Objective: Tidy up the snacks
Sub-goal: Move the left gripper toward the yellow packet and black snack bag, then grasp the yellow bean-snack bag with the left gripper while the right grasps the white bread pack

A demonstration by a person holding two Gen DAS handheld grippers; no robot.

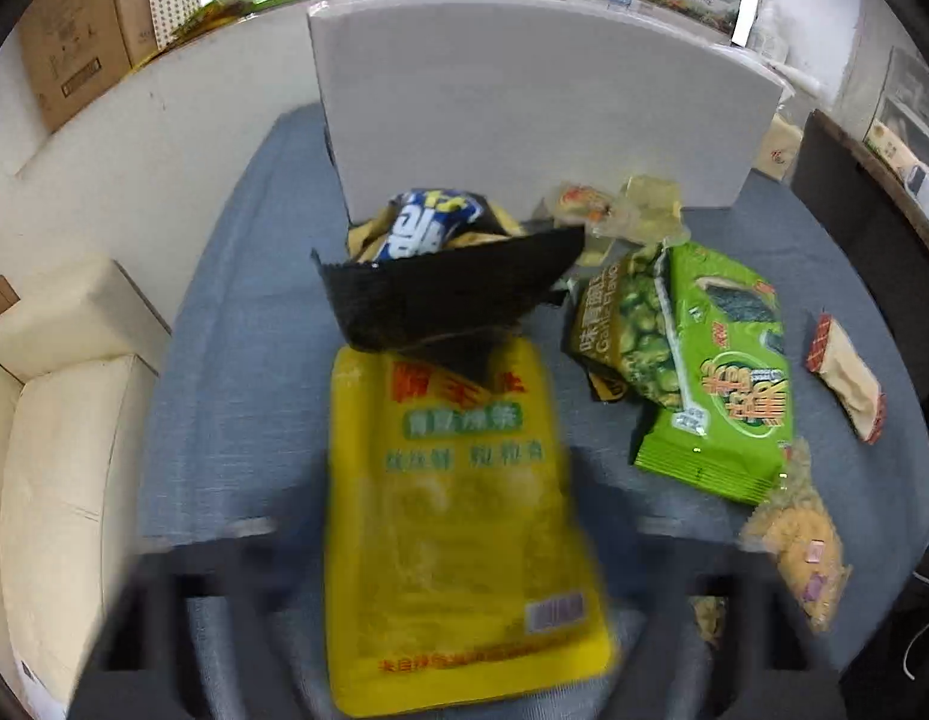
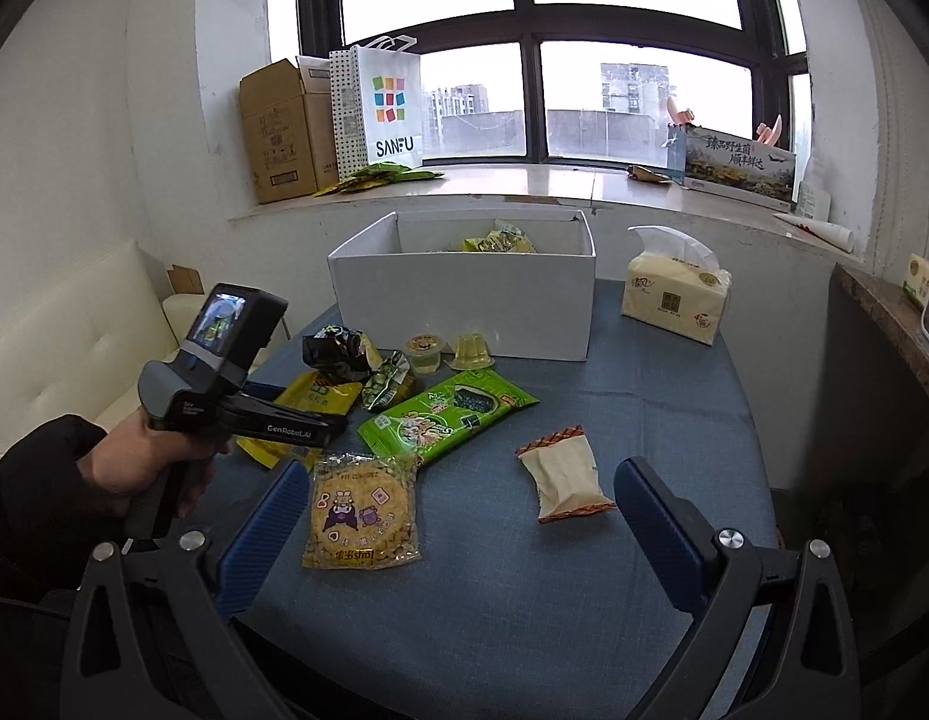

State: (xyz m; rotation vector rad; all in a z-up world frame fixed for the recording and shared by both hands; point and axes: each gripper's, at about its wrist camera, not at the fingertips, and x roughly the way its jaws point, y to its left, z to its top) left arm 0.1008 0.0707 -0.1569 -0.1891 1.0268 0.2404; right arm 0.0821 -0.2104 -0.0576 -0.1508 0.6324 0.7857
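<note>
1. Step in hand, as I judge it — the left gripper is picking up the yellow bag. The bag lies between its blurred fingers; whether they clamp it, I cannot tell.
2. The right gripper hangs wide open and empty above the cloth, the cracker pack and white pack between its fingers.
3. Next move calls for a firm grip, then a lift over the box wall — its front stands just beyond the snack pile.
4. Legible: "SANFU" on the shopping bag, "GenRobot.AI" on the left gripper's body.
</note>
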